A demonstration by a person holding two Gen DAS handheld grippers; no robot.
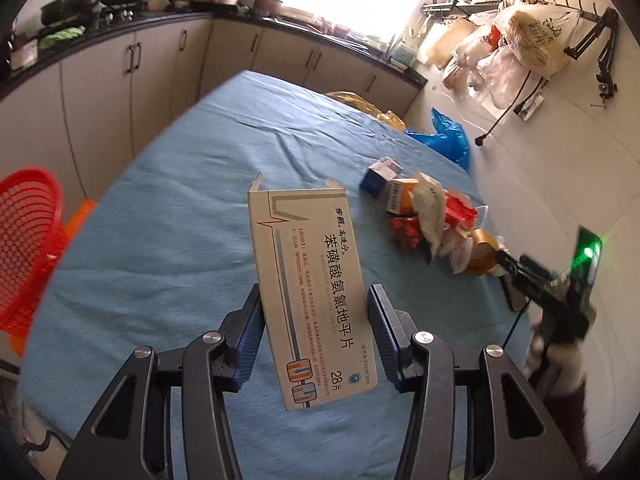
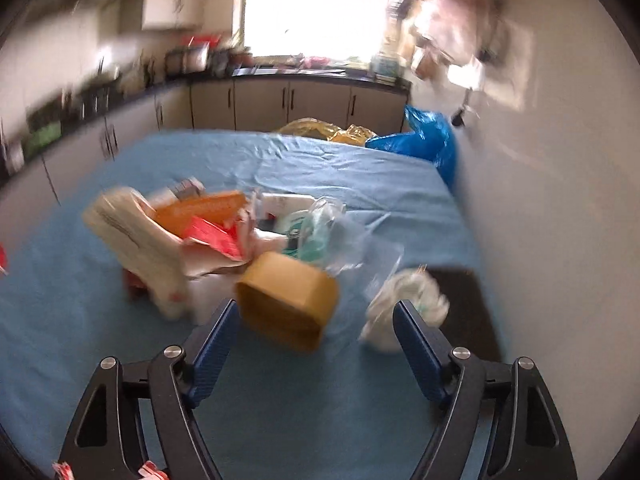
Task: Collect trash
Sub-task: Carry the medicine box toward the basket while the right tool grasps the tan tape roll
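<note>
The left hand-held gripper (image 1: 316,320) pinches the white medicine box (image 1: 310,292) above the blue worktop (image 1: 192,184); carry it level to the red basket (image 1: 28,248); the right hand-held gripper (image 2: 316,324), jaws wide, should straddle the brown tape roll (image 2: 288,300) squarely before closing.

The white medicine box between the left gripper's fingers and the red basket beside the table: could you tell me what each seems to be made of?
The medicine box looks like thin printed cardboard with a slight sheen: its torn flaps stand up at the open end. The red basket looks like moulded plastic, judging by its uniform lattice wall and glossy rim.
</note>
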